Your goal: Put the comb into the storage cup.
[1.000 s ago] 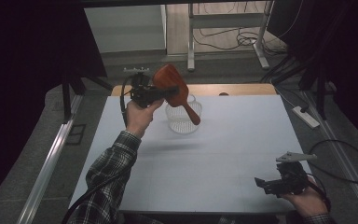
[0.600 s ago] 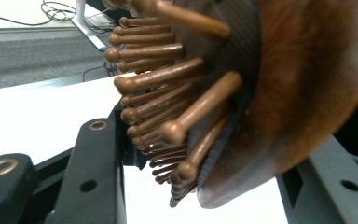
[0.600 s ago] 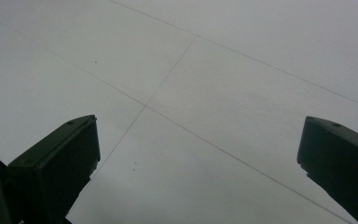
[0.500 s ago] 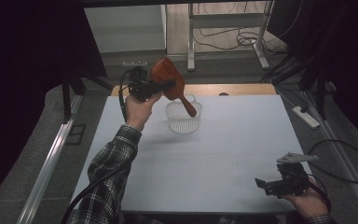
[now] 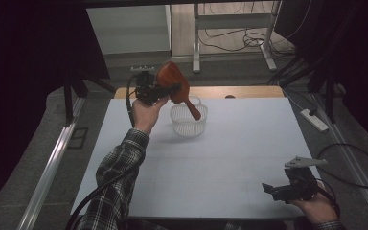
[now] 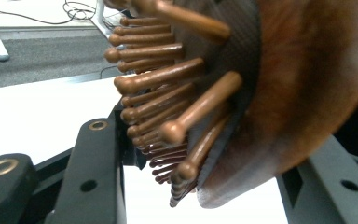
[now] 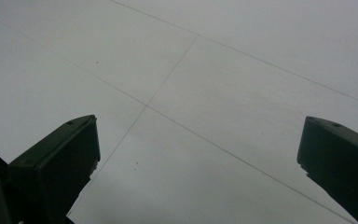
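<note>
Two grippers are showing in the high view: the left gripper [image 5: 165, 90] is gripping a wooden hairbrush [image 5: 176, 87] in the air, its handle slanting down over the mesh basket [image 5: 188, 120] just beyond and below it. In the left gripper view, the jaws are pinching the brush head [image 6: 261, 93], bristles facing the left jaw. In the right gripper view, jaws are standing wide apart over bare table [image 7: 223, 60], idling. Judging by this, the brush is being carried to the basket; next comes lowering it handle-first, then releasing.
</note>
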`<state>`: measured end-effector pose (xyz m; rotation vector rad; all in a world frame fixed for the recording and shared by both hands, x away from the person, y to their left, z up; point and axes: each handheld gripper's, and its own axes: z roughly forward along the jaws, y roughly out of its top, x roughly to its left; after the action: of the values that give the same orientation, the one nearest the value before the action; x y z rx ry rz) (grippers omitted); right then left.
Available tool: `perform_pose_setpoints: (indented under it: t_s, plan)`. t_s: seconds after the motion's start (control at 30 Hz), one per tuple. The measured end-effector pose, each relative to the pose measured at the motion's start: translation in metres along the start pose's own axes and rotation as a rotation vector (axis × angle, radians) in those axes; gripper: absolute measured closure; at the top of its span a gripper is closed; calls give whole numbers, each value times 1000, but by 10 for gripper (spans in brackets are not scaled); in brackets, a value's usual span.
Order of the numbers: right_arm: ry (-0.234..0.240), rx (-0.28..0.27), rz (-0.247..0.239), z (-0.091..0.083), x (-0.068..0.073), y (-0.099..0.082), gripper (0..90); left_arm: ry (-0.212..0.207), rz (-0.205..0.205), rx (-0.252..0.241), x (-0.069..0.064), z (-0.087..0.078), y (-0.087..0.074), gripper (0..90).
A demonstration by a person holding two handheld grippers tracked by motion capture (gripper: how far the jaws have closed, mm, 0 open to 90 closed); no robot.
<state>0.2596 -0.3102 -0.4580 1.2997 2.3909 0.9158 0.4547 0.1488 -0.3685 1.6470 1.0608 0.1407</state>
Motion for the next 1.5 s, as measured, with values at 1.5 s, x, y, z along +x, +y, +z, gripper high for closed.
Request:
perform_pose_setpoints:
  t_s: [1.5]
  plan:
    - [-2,18,-4,2,1,0,0,65,-5,17,5,35,-46,504]
